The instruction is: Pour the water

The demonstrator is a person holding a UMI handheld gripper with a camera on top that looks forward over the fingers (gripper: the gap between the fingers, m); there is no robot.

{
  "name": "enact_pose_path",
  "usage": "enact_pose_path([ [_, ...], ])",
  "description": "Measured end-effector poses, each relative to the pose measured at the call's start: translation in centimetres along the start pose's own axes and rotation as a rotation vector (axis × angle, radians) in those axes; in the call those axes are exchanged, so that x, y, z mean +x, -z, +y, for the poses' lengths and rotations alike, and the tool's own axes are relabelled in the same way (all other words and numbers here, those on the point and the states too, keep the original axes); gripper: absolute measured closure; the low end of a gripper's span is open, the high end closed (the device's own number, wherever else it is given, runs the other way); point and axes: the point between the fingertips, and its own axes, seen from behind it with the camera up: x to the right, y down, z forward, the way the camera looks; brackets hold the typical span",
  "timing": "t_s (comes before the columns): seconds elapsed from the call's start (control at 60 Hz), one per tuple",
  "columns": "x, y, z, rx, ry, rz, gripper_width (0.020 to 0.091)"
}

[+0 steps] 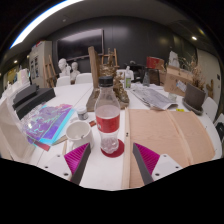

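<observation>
A clear plastic bottle with a red label and a dark cap stands upright on a round red coaster on the white table. To its left sits a small white cup. My gripper is open; its magenta pads flank the bottle's base, which stands just ahead of and between the fingertips with a gap at each side. Nothing is held.
A shiny iridescent sheet lies left of the cup. A tan wooden board covers the table to the right. Papers, wooden easels and clutter stand farther back.
</observation>
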Motion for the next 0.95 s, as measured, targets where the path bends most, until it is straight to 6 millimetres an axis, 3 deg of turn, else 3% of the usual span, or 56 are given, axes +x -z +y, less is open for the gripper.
enact_pose_path([
  [0.317,-1.5,14.0,1.6,-0.078,0.018,0.012,0.0247],
  [0.5,-1.2,19.7,0.3,-0.047,0.042,0.08,0.0247],
  [0.667,-0.2,22.0,-0.7,-0.017,0.041,0.138,0.0246],
  [0.95,1.4,22.6,-1.2,-0.007,0.046,0.188,0.0246],
])
